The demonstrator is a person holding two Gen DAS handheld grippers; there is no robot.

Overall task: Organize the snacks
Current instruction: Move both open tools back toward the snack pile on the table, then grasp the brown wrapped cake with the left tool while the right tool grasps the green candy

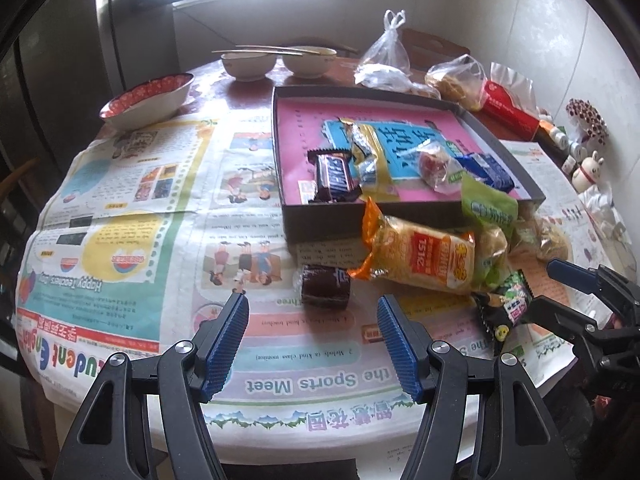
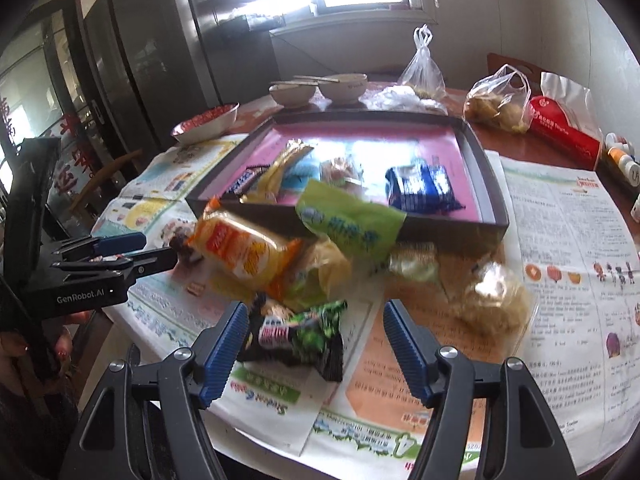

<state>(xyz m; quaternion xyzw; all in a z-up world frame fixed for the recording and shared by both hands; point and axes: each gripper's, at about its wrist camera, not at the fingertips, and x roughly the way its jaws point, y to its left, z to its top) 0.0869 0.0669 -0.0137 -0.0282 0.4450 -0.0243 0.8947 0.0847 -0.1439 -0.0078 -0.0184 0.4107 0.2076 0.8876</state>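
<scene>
My left gripper is open, low over the newspaper. A dark brown wrapped snack lies just beyond its fingertips, untouched. Behind it are a yellow-orange packet and a green packet, which leans on the front wall of the dark box with pink lining. Inside the box lie a dark chocolate bar, a blue packet and other wrapped sweets. My right gripper is open over a black-and-green packet, which lies between the fingers close to the left pad.
Newspaper covers the round table, whose near edge lies under both grippers. A red-patterned bowl and two white bowls with chopsticks stand at the back. Plastic bags, a red pack and small figurines crowd the right side.
</scene>
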